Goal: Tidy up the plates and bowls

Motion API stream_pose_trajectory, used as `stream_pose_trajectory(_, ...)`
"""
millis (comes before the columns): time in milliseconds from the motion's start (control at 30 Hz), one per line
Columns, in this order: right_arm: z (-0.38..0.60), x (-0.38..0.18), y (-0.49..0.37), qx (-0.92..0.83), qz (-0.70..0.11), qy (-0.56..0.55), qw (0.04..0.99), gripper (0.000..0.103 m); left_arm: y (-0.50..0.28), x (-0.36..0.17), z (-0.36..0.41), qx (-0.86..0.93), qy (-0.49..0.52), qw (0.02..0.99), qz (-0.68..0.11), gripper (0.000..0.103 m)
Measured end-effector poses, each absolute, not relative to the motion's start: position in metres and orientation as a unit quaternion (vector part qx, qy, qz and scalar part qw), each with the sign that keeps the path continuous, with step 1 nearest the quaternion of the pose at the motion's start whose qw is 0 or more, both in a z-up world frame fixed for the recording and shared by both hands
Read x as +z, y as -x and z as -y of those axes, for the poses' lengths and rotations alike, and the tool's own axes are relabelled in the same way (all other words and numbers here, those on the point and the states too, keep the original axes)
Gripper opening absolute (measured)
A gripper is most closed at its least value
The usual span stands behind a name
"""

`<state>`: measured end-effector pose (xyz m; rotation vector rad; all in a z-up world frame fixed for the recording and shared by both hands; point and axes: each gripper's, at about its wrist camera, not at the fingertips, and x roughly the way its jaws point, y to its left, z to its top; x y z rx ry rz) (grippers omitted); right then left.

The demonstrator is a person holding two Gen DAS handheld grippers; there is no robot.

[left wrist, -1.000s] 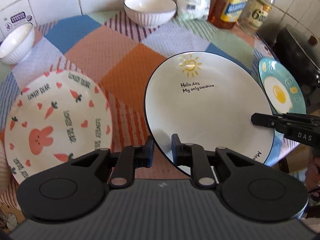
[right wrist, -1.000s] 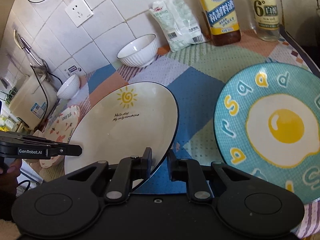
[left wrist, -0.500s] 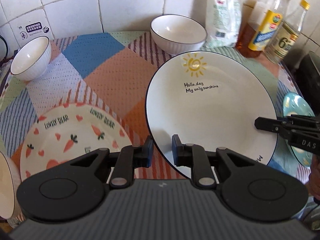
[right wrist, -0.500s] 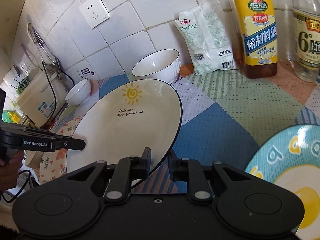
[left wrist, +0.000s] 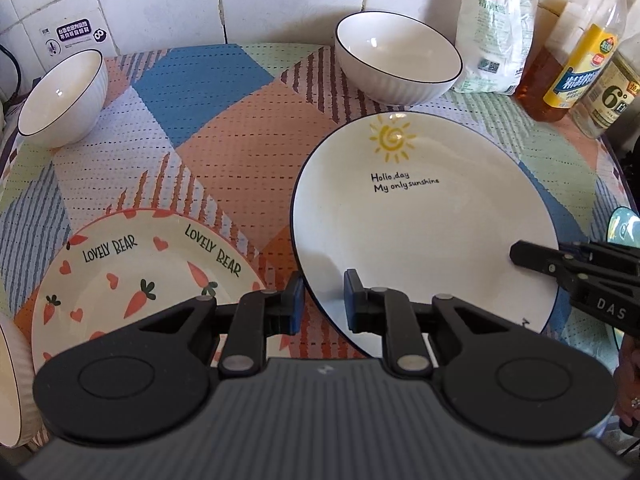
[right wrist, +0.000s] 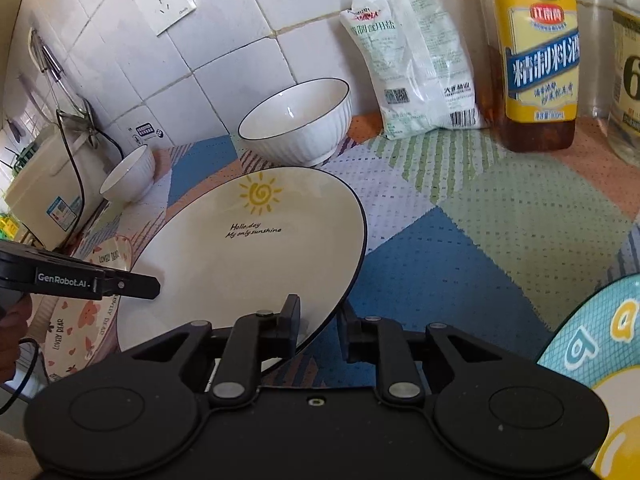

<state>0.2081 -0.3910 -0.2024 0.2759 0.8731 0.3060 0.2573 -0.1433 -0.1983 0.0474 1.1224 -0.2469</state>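
While scanning from biggest down, took in the patchwork mat [left wrist: 224, 132] first, spread under everything. Then found the sun plate [left wrist: 420, 232], widest dish out there, held over that mat between the carrot plate [left wrist: 132, 272] and the egg plate [right wrist: 600, 340], just this side of the big bowl [left wrist: 396, 64]. Looked tilted and lifted clear of the mat, though could not swear to it. Judged it glazed ceramic: rigid, fairly heavy for a thin-edge pinch, slick under rubber, quick to chip on a knock. Best taken by the rim at two well-spaced spots, exactly as gripped here, never by the smooth middle. Noted the big bowl close beyond the far edge, so reckoned any forward swing risky. Passed the small bowl [left wrist: 60, 96], well apart at the back left by the wall. Down to the tools: saw the left gripper [left wrist: 322, 300] clenched on the near-left rim, pads either side of the dark edge. Saw the right gripper [right wrist: 318, 320] grasping the opposite rim too, edge between its pads, hold perhaps a touch looser. Would keep both squeezes even and the plate level.
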Motion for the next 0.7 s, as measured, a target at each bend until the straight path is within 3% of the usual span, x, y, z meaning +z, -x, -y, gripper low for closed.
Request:
stream_pose_trajectory(267,0.387,-0.202,-0.220,0.138,-0.430,-0.108,0.886,0.026,-0.263,-0.207,0.148,-0.125,-0.042,0.822,-0.554,0.021)
stream_pose_trajectory(533,0.366,-0.193,-0.219,0.096,-0.451,-0.055,0.886,0.040,-0.254,-0.191,0.145,-0.131,-0.041,0.819,-0.556,0.022)
stream_pose_trajectory(700,0.368,-0.167,-0.209,0.064,-0.428,-0.083,0.898,0.053,-0.242,-0.159,0.133,-0.140,-0.047,0.825,-0.546,0.026)
